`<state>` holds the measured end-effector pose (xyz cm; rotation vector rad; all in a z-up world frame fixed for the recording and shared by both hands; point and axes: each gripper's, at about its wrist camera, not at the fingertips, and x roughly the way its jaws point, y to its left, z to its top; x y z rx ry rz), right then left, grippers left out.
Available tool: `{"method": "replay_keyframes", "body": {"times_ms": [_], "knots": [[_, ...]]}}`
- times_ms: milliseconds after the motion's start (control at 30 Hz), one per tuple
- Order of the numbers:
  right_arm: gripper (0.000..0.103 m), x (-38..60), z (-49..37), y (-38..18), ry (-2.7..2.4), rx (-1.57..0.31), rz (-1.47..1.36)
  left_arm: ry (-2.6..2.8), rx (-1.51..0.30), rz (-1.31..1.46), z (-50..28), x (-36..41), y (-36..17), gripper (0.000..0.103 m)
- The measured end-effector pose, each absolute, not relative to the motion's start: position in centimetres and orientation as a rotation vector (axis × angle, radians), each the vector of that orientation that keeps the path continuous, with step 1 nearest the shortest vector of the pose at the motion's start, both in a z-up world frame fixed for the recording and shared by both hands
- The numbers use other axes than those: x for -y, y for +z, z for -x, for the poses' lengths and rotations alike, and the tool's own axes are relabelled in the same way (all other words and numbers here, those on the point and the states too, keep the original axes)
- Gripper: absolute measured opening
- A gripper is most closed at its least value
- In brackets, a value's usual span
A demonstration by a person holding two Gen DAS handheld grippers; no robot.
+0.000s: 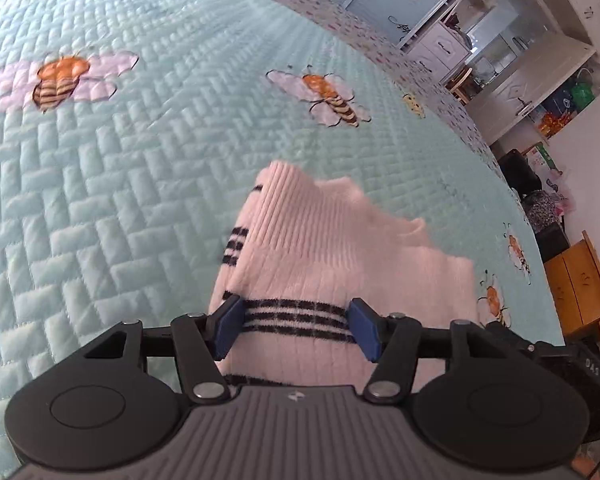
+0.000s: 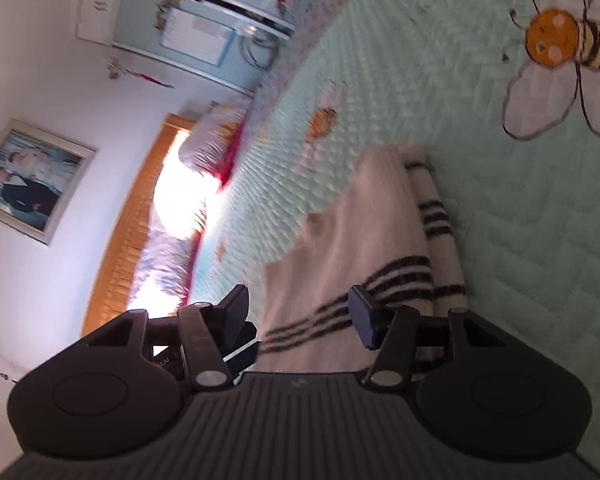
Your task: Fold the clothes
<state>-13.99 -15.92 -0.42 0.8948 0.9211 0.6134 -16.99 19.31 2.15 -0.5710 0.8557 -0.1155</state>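
Observation:
A white ribbed knit garment (image 1: 320, 240) with thin black stripes lies folded on the mint quilted bed cover (image 1: 140, 160). My left gripper (image 1: 296, 324) hovers just over its near striped end. Its blue pads (image 1: 226, 330) stand wide apart on either side of the stripes and do not pinch the cloth. In the tilted, blurred right wrist view, the same garment (image 2: 372, 216) stretches away on the bed cover (image 2: 520, 220). My right gripper (image 2: 300, 316) is open above its striped near part, with fingers (image 2: 362, 316) spread.
The bed cover carries printed bees (image 1: 332, 96). White cupboards (image 1: 520, 48) and a wooden cabinet (image 1: 580, 284) stand beyond the bed's far right edge. Pillows (image 2: 204, 148), a wooden headboard (image 2: 132, 220) and a framed photo (image 2: 28, 180) are at the bed's head.

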Motion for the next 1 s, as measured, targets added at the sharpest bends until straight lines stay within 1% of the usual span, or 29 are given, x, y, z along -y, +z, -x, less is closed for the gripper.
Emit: {"method": "replay_keyframes", "body": {"times_ms": [33, 67, 200, 267, 367, 433, 500, 633, 733, 767, 833, 867, 967, 1000], "knots": [[0.045, 15.2, 13.8, -1.0, 0.629, -0.93, -0.857, -0.125, -0.841, 0.561, 17.3, -19.4, 2.0, 0.06], [0.042, 14.7, 13.8, -0.9, 0.629, -0.93, -0.808, -0.134, -0.827, 0.552, 17.7, -19.5, 2.0, 0.06], [0.041, 14.0, 13.6, -0.2, 0.64, -0.942, -0.739, -0.125, -0.832, 0.581, 17.5, -19.8, 2.2, 0.06], [0.042, 14.2, 13.5, 0.0, 0.649, -0.941, -0.752, -0.123, -0.837, 0.579, 17.3, -19.8, 2.5, 0.061], [0.045, 14.7, 13.4, 0.2, 0.661, -0.932, -0.802, -0.123, -0.852, 0.571, 17.2, -19.3, 3.2, 0.063], [0.053, 16.1, 13.4, 0.9, 0.666, -0.896, -0.832, -0.117, -0.862, 0.598, 17.0, -19.6, 3.9, 0.063], [0.057, 16.6, 13.3, 2.0, 0.661, -0.842, -0.847, -0.126, -0.848, 0.617, 16.6, -19.5, 4.9, 0.066], [0.06, 17.6, 11.6, 2.4, 0.622, -0.773, -0.955, -0.129, -0.827, 0.566, 13.9, -18.9, 5.2, 0.069], [0.061, 17.8, 9.2, 0.5, 0.531, -0.828, -0.976, -0.076, -0.885, 0.564, 11.6, -19.4, 3.2, 0.069], [0.06, 17.7, 8.6, -0.5, 0.514, -0.857, -0.97, -0.049, -0.912, 0.57, 10.9, -19.8, 2.3, 0.069], [0.038, 17.5, 7.8, -2.0, 0.489, -0.898, -0.964, -0.037, -0.917, 0.571, 11.0, -20.0, 2.7, 0.069], [0.034, 17.5, 7.7, -2.4, 0.476, -0.9, -0.973, -0.031, -0.92, 0.572, 11.0, -20.1, 2.9, 0.069], [0.036, 17.6, 7.7, -1.6, 0.483, -0.889, -0.978, -0.013, -0.928, 0.573, 11.0, -20.3, 3.4, 0.069], [0.042, 17.7, 8.0, -1.1, 0.49, -0.872, -0.985, -0.007, -0.93, 0.573, 11.0, -20.4, 3.5, 0.069]]}}
